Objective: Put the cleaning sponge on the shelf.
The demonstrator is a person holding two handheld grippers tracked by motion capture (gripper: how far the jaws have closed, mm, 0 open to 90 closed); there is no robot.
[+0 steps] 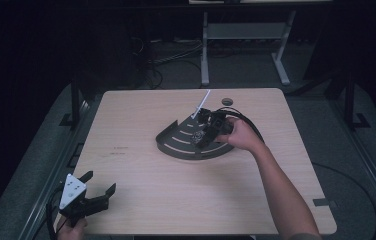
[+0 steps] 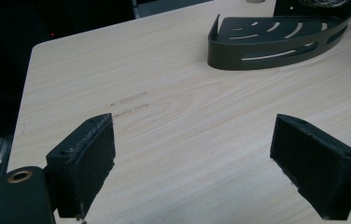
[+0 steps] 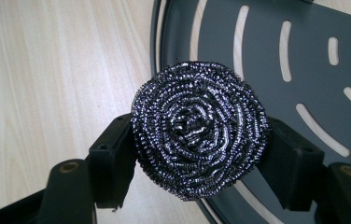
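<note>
Steel wool scourer point(image 3: 199, 130): round, coiled metal wire, silvery-dark; centre of the right gripper view, clamped between the two black jaws, one pad pressed to each side. Held over the rim of the corner caddy, partly above the tray floor, partly above bare wood. In the high view, a small glinting patch point(image 1: 196, 135) at centre frame, inside the caddy.

Corner caddy point(image 3: 313, 60): dark grey metal, quarter-round, low wall, curved slots cut through floor and wall. Centre of the high view point(image 1: 176, 147) on the tabletop; upper right of the left gripper view point(image 2: 257, 51).

Right gripper point(image 1: 207, 131): centre of the high view, held in a hand point(image 1: 241, 135) with forearm entering from lower right; jaws closed on the scourer. Black cable looped behind the hand.

Left gripper point(image 1: 98, 187): lower left of the high view, near the table's front edge, grey three-cornered plate on top; well apart from the caddy. Jaws spread wide, nothing between the pads point(image 2: 94, 158); bare wood below.

Table point(image 1: 141, 200): light wood grain, rounded corners, small hole near the far edge.

White rod point(image 1: 202, 104): thin, slanted, just behind the caddy, upper centre of the high view.
</note>
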